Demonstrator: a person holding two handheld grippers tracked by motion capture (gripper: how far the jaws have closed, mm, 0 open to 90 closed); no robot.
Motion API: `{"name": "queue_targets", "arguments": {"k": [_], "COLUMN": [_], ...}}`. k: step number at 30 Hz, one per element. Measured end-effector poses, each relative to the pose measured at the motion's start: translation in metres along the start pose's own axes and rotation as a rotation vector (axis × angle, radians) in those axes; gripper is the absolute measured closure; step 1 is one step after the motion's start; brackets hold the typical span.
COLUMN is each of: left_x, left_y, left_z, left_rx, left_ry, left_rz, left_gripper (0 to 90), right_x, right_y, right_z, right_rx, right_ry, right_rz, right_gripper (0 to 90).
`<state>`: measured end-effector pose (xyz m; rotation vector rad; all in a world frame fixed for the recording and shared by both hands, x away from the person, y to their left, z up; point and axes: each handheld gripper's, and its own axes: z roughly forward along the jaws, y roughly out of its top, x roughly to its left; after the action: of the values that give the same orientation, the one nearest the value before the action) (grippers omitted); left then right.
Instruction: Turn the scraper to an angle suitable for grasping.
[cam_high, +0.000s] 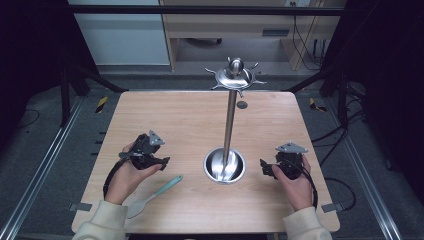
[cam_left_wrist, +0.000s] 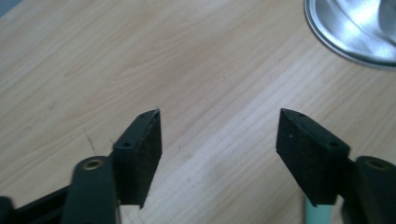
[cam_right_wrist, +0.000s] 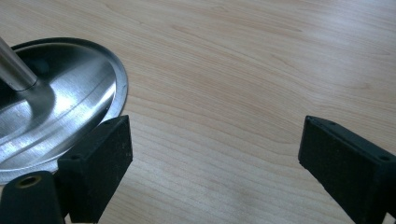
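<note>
pale wood runs under everything, a square surface with dark floor and rails around it and a shelf unit behind.

near the middle stands a steel stand: a shallow round dish at the foot, a thin pole rising from it, and a hooked crown at the top. the dish holds nothing but the pole's foot and reflections. in my right claw view the dish sits just beyond the left jaw, its edge partly covered by that jaw; in my left claw view a slice of its rim shows at the upper right, cut off by the frame.

my left claw hangs over the surface left of the dish, jaws apart with bare wood between them. the spoon, pale teal handle and greyish bowl, lies flat on the surface just below that claw, handle angled toward the dish, bowl near my left sleeve. in the left claw view a sliver of teal peeks from under the right jaw; the rest of the spoon is hidden there.

my right claw sits right of the dish, jaws wide, gripping nothing. i cannot tell whether either claw touches the wood.

a small dark spot on the far surface is too small to make out.
</note>
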<state>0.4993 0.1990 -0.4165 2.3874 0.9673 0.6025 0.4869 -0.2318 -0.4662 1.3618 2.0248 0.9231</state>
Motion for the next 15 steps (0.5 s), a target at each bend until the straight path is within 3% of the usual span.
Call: {"name": "queue_targets", "arguments": {"k": [2,3,5,6,10,15], "left_x": [-0.002,-0.004,-0.003,-0.002,-0.004,-0.006], "left_y": [-0.002,-0.003,-0.003,-0.005,-0.012,-0.024], "left_z": [-0.001,-0.002,-0.004,-0.006,-0.004,0.0], "left_rx": [-0.002,0.001,0.004,-0.014,0.007,0.001], "left_ry": [0.004,0.019,0.035,0.016,0.017,-0.015], "left_rz": [0.0,0.019,0.043,0.02,0.015,-0.018], "left_gripper": [48.5,48.5,61.1,65.3,73.7,83.9], "right_x": [0.001,0.001,0.002,0.002,0.001,0.004], "right_y": [0.0,0.0,0.0,0.0,0.0,0.002], "right_z": [0.0,0.0,0.0,0.0,-0.001,0.0], "right_rx": [0.003,0.003,0.008,0.006,0.002,-0.003], "right_ry": [0.001,0.001,0.004,0.006,0.005,0.014], "right_rz": [-0.005,-0.005,-0.014,-0.012,-0.004,-0.021], "right_gripper": [10.9,10.9,11.5,11.5,11.4,11.1]}}
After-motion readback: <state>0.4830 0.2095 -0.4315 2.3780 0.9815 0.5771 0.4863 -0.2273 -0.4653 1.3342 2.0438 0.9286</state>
